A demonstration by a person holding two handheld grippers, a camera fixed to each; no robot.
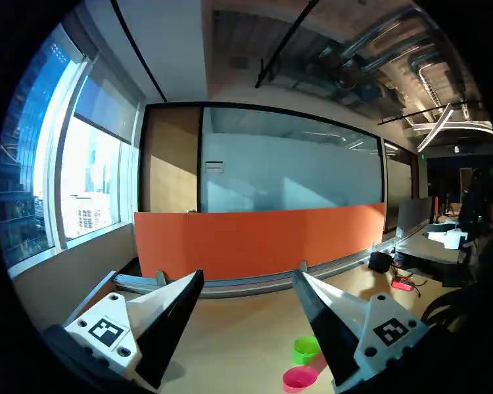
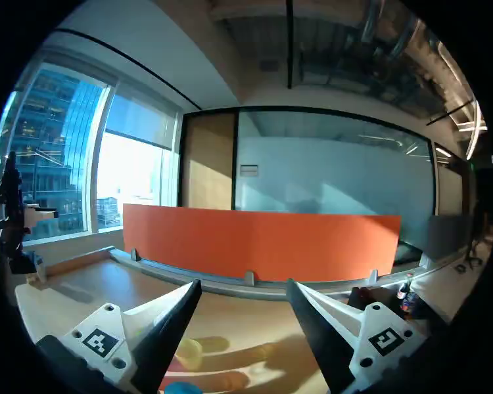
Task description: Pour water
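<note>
In the left gripper view, my left gripper (image 1: 248, 281) is open above a wooden desk (image 1: 246, 328), nothing between its fingers. A green cup (image 1: 305, 349) and a pink cup (image 1: 300, 378) stand on the desk low and right of centre, close beside the right finger (image 1: 328, 328). In the right gripper view, my right gripper (image 2: 243, 289) is open too, held over the same desk (image 2: 246, 322). A yellow cup (image 2: 188, 352) sits low between its fingers, with an orange-red object (image 2: 213, 379) and a blue rim (image 2: 183, 388) at the bottom edge, partly hidden by the left finger.
An orange divider panel (image 1: 259, 240) runs along the desk's far edge with a metal rail (image 1: 246, 284) below it. Tall windows (image 1: 82, 190) are at the left. A black box (image 1: 380, 261) and cluttered desks (image 1: 437, 246) lie at the right. Dark items (image 2: 384, 299) sit at the right.
</note>
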